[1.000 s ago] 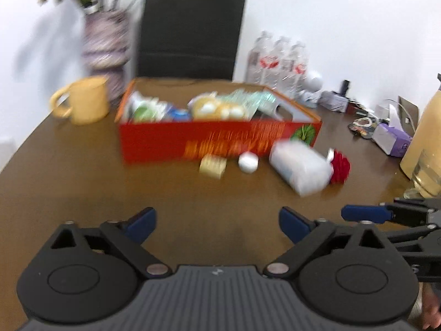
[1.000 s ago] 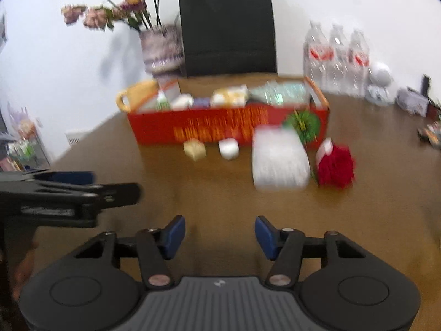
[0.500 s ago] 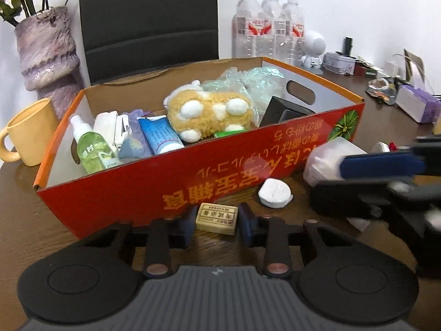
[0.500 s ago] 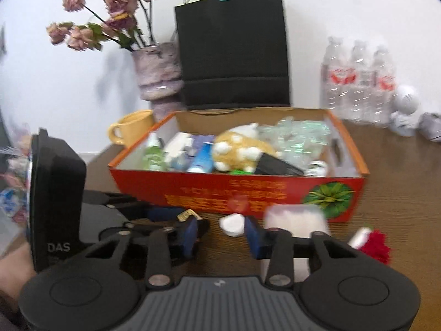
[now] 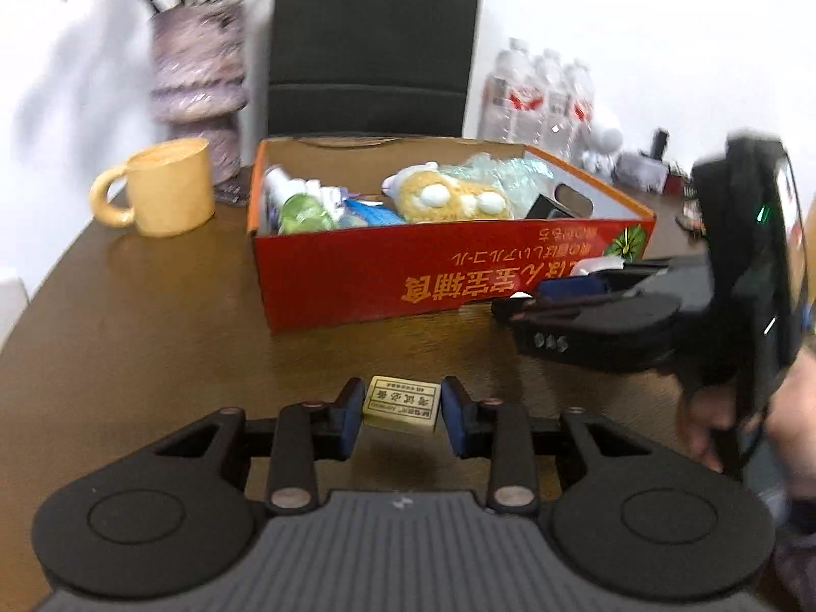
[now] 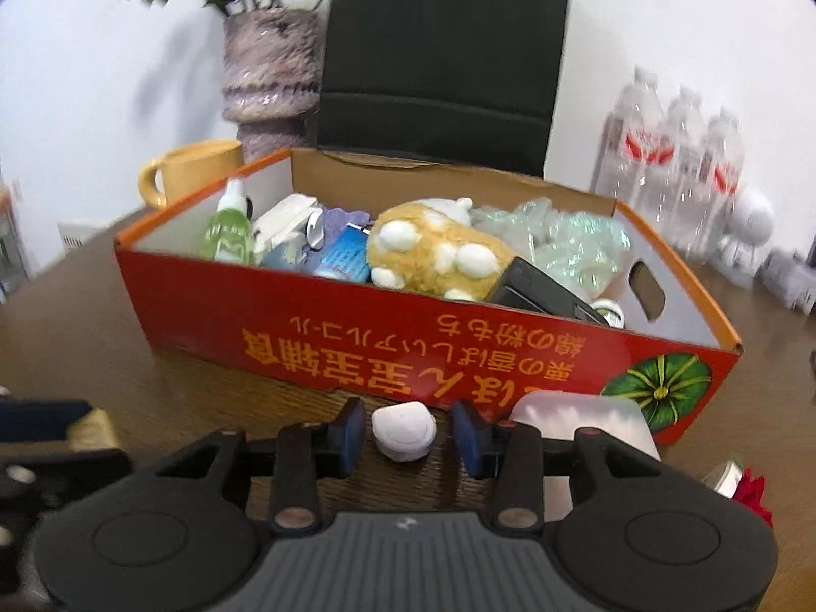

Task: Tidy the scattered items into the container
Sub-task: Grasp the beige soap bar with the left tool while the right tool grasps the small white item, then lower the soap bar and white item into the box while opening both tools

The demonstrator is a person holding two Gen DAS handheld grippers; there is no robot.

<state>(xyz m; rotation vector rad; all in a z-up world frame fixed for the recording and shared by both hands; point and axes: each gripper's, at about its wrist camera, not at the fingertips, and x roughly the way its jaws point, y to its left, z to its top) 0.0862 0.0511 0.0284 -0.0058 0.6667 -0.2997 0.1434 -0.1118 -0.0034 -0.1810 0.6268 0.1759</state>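
A beige eraser (image 5: pixel 403 408) with printed characters sits between the blue pads of my left gripper (image 5: pixel 402 400), which is shut on it in front of the red cardboard box (image 5: pixel 387 275). The box holds a plush toy, bottles, tubes and plastic wrap. In the right wrist view, a small white round case (image 6: pixel 404 431) lies on the table by the box's front wall (image 6: pixel 357 336). My right gripper (image 6: pixel 405 428) straddles it. Its jaws are opening, with a gap on each side of the case. A white tissue pack (image 6: pixel 576 423) and a red pom-pom (image 6: pixel 752 494) lie to the right.
A yellow mug (image 5: pixel 168 194) and a purple vase (image 5: pixel 199 76) with flowers stand left of the box. A black bag (image 5: pixel 372 41) is behind it and water bottles (image 5: pixel 540 97) are at the back right. A hand (image 5: pixel 795 398) holds the right gripper close beside the left one.
Both grippers closed in on the box from farther back. The left jaws shut on the eraser and drew it away from the box wall. The right gripper came down around the white case.
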